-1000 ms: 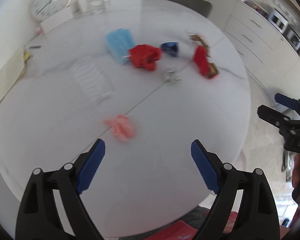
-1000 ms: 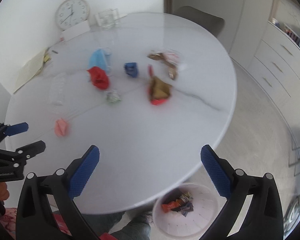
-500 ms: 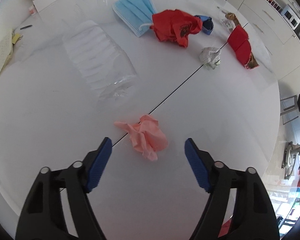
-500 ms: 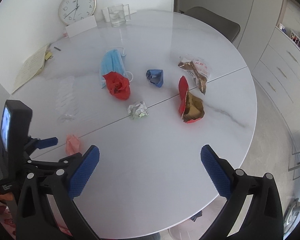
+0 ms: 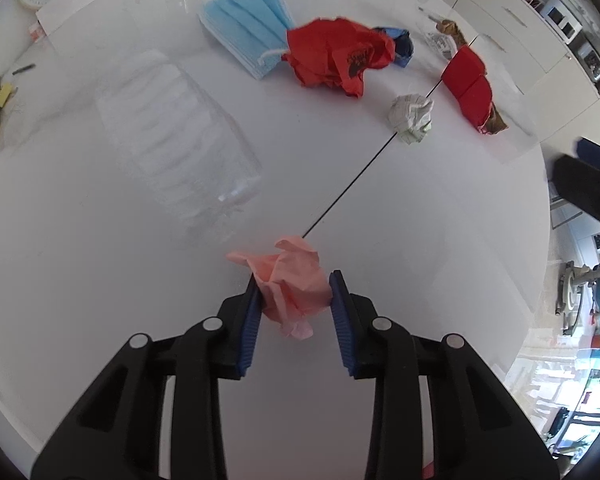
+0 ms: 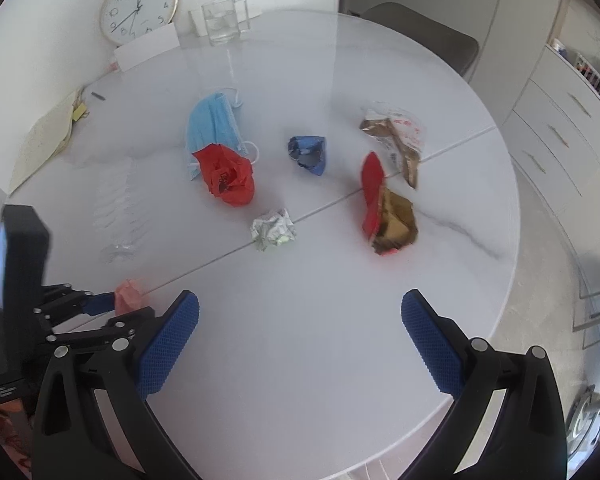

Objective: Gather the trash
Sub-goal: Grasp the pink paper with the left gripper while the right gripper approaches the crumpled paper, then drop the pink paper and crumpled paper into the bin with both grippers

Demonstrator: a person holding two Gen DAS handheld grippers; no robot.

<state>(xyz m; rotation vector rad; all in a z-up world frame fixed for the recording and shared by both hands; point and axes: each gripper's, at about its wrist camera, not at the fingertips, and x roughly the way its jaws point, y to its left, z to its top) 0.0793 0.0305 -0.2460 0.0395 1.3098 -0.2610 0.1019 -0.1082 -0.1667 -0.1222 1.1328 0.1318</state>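
My left gripper (image 5: 296,288) is shut on a crumpled pink paper (image 5: 290,280) at the near edge of the round white table (image 5: 420,240); the same paper shows in the right wrist view (image 6: 129,294). My right gripper (image 6: 300,316) is open and empty above the table's front edge. Further in lie a crushed clear bottle (image 5: 172,128), a blue face mask (image 5: 246,24), a red crumpled wrapper (image 5: 336,56), a small blue wrapper (image 6: 309,154), a silver foil ball (image 6: 274,232), a red-and-brown snack packet (image 6: 384,208) and a clear-and-brown wrapper (image 6: 396,136).
A wall clock (image 6: 138,8), a white card (image 6: 146,50) and a glass mug (image 6: 222,20) stand at the table's far edge. A notepad (image 6: 40,140) lies at the left. A grey chair (image 6: 420,36) and white drawers (image 6: 560,128) stand beyond the table.
My left gripper moved forward over the pink paper and closed on it. My right gripper stayed open and shifted slightly over the table edge.
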